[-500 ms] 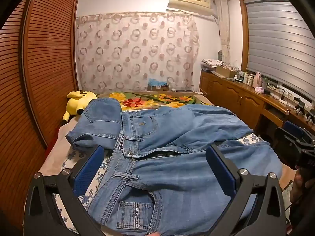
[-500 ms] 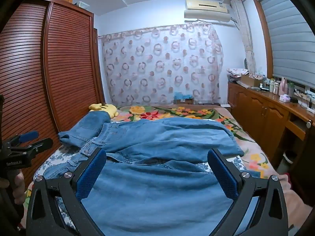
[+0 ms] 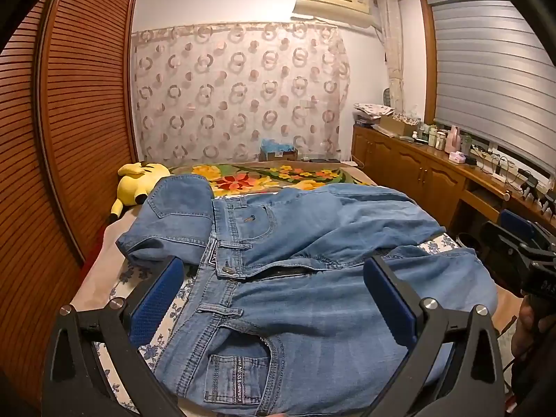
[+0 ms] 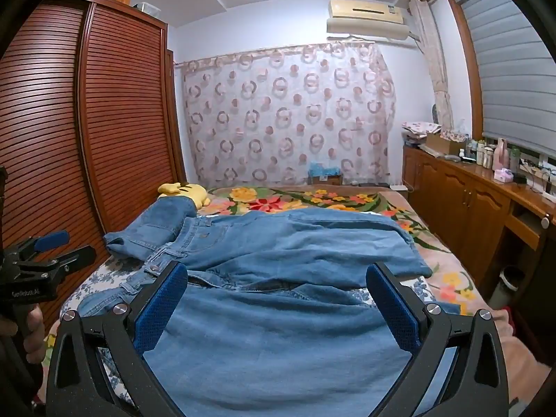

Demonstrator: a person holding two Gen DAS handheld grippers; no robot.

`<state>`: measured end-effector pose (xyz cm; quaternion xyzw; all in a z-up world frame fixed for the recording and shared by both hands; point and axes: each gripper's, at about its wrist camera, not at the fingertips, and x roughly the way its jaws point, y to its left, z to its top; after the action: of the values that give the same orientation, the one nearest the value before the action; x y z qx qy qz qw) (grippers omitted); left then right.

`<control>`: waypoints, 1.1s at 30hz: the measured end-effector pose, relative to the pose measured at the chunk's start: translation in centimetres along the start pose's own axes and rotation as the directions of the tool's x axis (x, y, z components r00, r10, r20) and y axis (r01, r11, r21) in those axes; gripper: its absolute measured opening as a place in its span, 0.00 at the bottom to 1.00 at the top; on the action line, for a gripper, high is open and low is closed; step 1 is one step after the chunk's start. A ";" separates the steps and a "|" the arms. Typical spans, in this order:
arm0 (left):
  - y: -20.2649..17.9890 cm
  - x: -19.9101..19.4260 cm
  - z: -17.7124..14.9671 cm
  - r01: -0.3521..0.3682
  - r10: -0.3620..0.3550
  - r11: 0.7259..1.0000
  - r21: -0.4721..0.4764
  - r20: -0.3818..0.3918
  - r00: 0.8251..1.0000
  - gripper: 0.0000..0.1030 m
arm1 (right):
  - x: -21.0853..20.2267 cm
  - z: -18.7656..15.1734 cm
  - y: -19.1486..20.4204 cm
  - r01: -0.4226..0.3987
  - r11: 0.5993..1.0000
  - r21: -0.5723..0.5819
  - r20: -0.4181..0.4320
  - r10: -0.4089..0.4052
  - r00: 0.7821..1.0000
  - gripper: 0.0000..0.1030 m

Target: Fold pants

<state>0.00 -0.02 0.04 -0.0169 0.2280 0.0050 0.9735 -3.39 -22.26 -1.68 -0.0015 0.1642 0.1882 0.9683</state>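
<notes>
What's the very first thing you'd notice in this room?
The big blue jeans spread across the bed, right in front of both open grippers, the left gripper and the right gripper. Next, the yellow plush toy by the brown wardrobe.

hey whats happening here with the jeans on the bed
A person holds a two-finger gripper in each hand over a pair of blue jeans spread on the bed. The left gripper hangs over the waistband and pocket end, and the right gripper over the leg end. Both are wide open and grip nothing. One side of the waist is flipped up near a yellow plush toy; the legs lie apart, so folding has not begun.
</notes>
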 end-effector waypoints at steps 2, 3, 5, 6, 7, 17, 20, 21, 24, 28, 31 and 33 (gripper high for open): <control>0.0 0.0 0.0 -0.001 0.001 1.000 0.000 -0.001 1.000 1.00 | 0.0 0.1 -0.1 0.000 1.000 0.001 -0.002 0.000 1.000 1.00; 0.0 0.0 0.0 0.000 0.000 1.000 -0.001 0.001 1.000 1.00 | 0.1 0.1 0.0 0.000 1.000 0.002 -0.004 0.000 1.000 1.00; 0.0 0.0 0.0 -0.002 0.002 1.000 0.001 0.001 1.000 1.00 | 0.0 -0.1 0.4 0.005 1.000 -0.001 -0.001 -0.005 1.000 1.00; 0.0 0.0 0.0 -0.002 0.002 1.000 0.003 0.001 1.000 1.00 | 0.0 -0.1 0.4 0.004 1.000 0.000 -0.001 -0.004 1.000 1.00; 0.0 0.0 0.0 -0.002 0.002 1.000 0.003 0.000 1.000 1.00 | -0.1 -0.1 0.5 0.005 1.000 -0.001 -0.001 -0.005 1.000 1.00; 0.0 0.0 0.0 -0.005 0.005 1.000 0.003 0.004 1.000 1.00 | -0.1 -0.1 0.5 0.003 1.000 0.002 0.000 -0.003 1.000 1.00; -0.1 0.0 0.0 -0.003 0.003 1.000 0.004 0.004 1.000 1.00 | -0.1 0.0 0.5 0.004 1.000 0.000 0.000 -0.004 1.000 1.00; -0.1 0.0 0.0 -0.003 0.003 1.000 0.004 0.004 1.000 1.00 | 0.0 0.0 0.5 0.005 1.000 -0.001 -0.001 -0.005 1.000 1.00; -0.1 0.0 0.0 -0.003 0.003 1.000 0.004 0.006 1.000 1.00 | -0.1 -0.1 0.5 0.004 1.000 -0.001 -0.001 -0.004 1.000 1.00; -0.1 0.0 0.0 -0.003 0.003 1.000 0.006 0.005 1.000 1.00 | -0.2 -0.1 0.5 0.002 1.000 0.002 -0.002 -0.002 1.000 1.00; -0.1 0.0 0.0 -0.003 0.003 1.000 0.005 0.006 1.000 1.00 | -0.2 0.0 0.5 0.003 1.000 0.001 -0.002 -0.003 1.000 1.00; -0.1 0.0 0.0 -0.003 0.003 1.000 0.006 0.006 1.000 1.00 | -0.1 0.0 0.5 0.002 1.000 0.001 -0.003 -0.002 1.000 1.00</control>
<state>-0.03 -0.09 0.04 -0.0135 0.2251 0.0060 0.9742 -3.69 -21.88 -1.65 -0.0013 0.1657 0.1868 0.9683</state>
